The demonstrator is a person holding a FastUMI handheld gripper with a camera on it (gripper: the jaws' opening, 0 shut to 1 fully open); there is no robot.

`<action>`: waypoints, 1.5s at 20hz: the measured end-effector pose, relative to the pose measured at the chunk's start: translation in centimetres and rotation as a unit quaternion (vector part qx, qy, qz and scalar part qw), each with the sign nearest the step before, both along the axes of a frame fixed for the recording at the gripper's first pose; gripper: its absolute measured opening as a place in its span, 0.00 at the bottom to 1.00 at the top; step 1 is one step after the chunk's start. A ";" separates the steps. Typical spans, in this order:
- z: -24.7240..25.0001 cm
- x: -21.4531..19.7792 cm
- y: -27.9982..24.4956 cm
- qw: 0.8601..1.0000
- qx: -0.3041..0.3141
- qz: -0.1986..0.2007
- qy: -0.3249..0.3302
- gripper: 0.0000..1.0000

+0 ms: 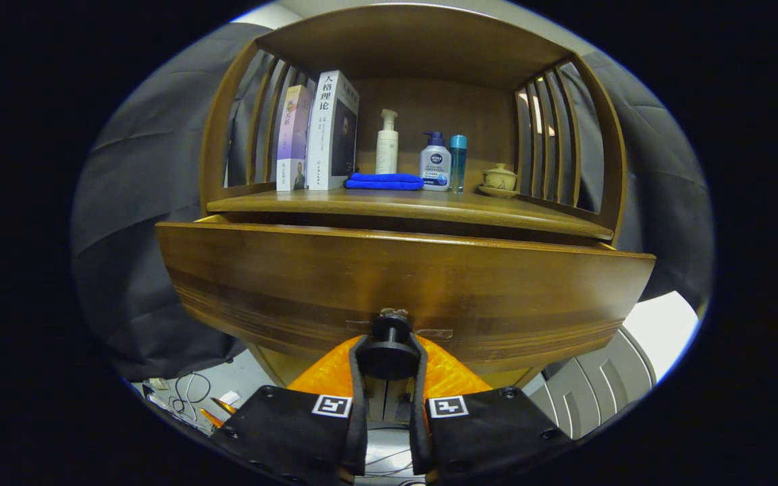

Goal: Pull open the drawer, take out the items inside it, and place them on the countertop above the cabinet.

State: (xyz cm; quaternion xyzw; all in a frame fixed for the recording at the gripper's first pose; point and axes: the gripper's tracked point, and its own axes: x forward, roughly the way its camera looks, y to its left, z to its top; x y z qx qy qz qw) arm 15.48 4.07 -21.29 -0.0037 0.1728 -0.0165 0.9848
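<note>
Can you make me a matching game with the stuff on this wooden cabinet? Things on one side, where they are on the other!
Things:
1. round black drawer knob
2. folded blue cloth
3. small cream lidded teacup on a saucer
4. two upright books

Places:
A. beside the slatted side wall, past the bottles
B. clamped between the fingers of the gripper
C. lying flat just ahead of the white pump bottle
D. standing next to the cloth, at the other slatted side

Pairs: 1-B, 2-C, 3-A, 4-D

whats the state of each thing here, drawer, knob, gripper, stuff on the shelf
drawer: pulled partly open
knob: clamped between both fingers
gripper: shut on knob
books: upright, side by side
blue cloth: folded, lying flat
pump bottles: upright
lidded cup: lid on, on saucer
</note>
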 end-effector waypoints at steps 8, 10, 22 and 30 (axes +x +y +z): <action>-0.6 -4.5 0.6 1.000 0.005 -0.007 -0.001 0.28; -0.6 -5.7 0.8 1.000 0.008 -0.011 -0.010 0.27; -1.2 -10.3 1.9 1.000 0.009 0.002 -0.003 0.27; -1.4 -11.1 2.3 1.000 0.022 0.004 0.004 0.27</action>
